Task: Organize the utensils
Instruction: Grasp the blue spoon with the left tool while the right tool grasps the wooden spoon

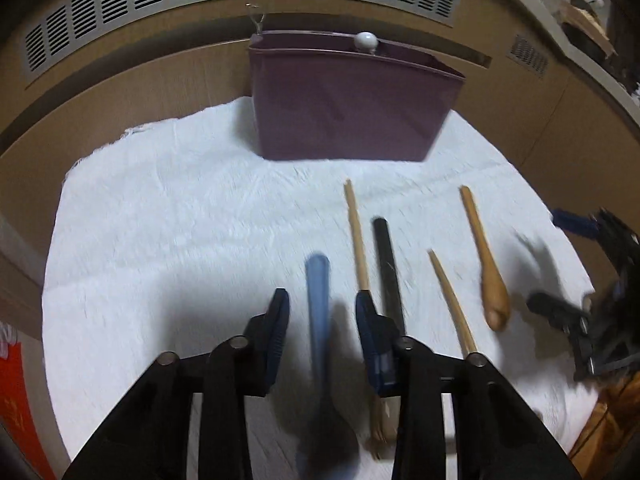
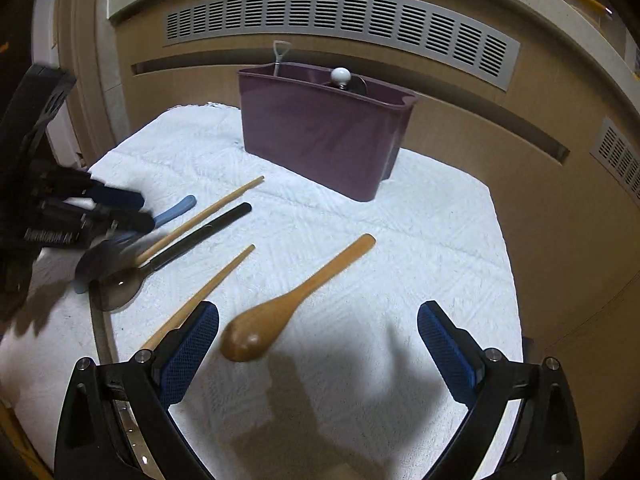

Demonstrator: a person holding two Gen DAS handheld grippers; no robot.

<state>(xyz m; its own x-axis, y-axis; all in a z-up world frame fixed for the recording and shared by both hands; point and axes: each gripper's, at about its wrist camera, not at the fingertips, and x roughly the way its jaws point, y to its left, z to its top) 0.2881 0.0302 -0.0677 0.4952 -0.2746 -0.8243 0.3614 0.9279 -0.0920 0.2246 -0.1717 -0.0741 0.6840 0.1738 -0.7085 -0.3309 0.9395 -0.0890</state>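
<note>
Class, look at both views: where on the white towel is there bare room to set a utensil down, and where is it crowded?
Free: the towel left of the blue spoon, up to the purple bin; also right of the wooden spoon. Crowded: the row from blue spoon to wooden spoon, with the left gripper over it.

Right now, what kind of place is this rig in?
Probably a room in a home, set up as a makeshift table rather than a kitchen counter: a white towel laid out as the work surface, a slatted vent grille in the beige panel behind, and a purple utensil caddy standing on the towel.
</note>
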